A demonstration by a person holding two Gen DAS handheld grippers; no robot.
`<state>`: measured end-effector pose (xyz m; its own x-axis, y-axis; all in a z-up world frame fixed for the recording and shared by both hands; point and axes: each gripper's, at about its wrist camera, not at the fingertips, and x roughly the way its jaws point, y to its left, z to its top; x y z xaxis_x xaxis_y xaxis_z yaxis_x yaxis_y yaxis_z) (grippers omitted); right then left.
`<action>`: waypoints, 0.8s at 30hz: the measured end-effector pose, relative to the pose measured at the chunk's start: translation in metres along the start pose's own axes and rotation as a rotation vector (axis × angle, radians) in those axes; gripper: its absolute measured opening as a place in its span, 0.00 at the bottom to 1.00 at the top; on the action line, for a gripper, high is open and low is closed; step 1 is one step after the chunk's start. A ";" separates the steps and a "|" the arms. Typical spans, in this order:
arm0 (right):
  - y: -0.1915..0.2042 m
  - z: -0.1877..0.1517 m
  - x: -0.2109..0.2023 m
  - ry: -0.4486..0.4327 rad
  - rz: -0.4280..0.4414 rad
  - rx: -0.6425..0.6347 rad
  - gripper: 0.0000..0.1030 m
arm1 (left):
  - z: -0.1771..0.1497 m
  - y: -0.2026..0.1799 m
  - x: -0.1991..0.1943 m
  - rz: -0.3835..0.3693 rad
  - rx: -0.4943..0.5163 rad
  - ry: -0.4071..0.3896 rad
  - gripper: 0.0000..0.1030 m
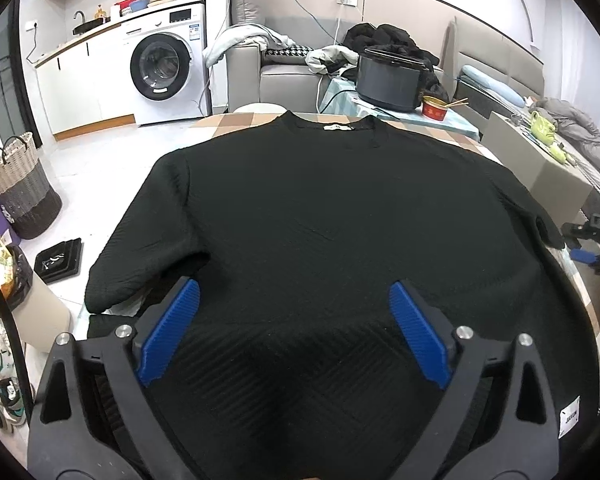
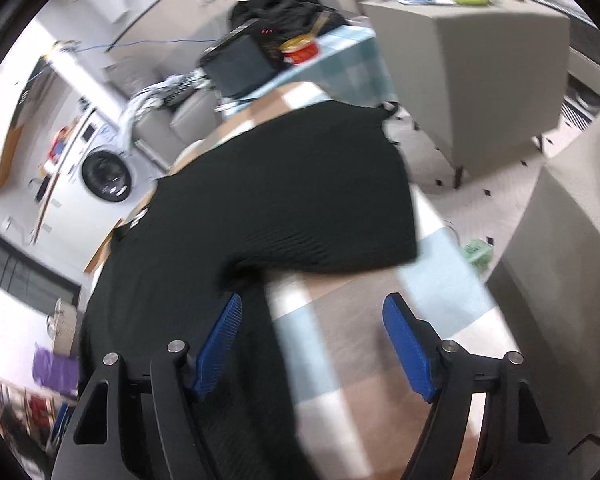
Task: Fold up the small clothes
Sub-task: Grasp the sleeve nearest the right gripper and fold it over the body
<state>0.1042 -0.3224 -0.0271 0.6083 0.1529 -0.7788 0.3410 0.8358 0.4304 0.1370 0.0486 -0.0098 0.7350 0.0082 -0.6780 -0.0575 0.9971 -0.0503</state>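
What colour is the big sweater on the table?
The sweater is black, with a small white neck label; the left wrist view shows it best.

White washing machine (image 1: 166, 65), grey sofa (image 1: 284, 76)

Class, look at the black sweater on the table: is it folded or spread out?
Spread out. The black sweater lies flat on the checked tablecloth, neckline label showing, both sleeves out to the sides.
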 end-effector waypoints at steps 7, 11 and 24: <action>-0.030 0.023 0.019 -0.028 -0.016 0.078 0.68 | -0.001 0.001 0.008 -0.001 -0.013 0.009 0.93; -0.028 0.031 0.024 -0.046 -0.045 0.070 0.45 | -0.001 0.003 0.011 0.001 -0.015 0.004 0.93; 0.011 0.029 -0.014 -0.190 -0.130 -0.085 0.14 | -0.007 0.005 0.004 0.005 -0.015 -0.004 0.93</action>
<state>0.1201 -0.3308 0.0018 0.6897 -0.0542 -0.7221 0.3686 0.8846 0.2857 0.1347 0.0531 -0.0181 0.7372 0.0133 -0.6755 -0.0711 0.9958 -0.0580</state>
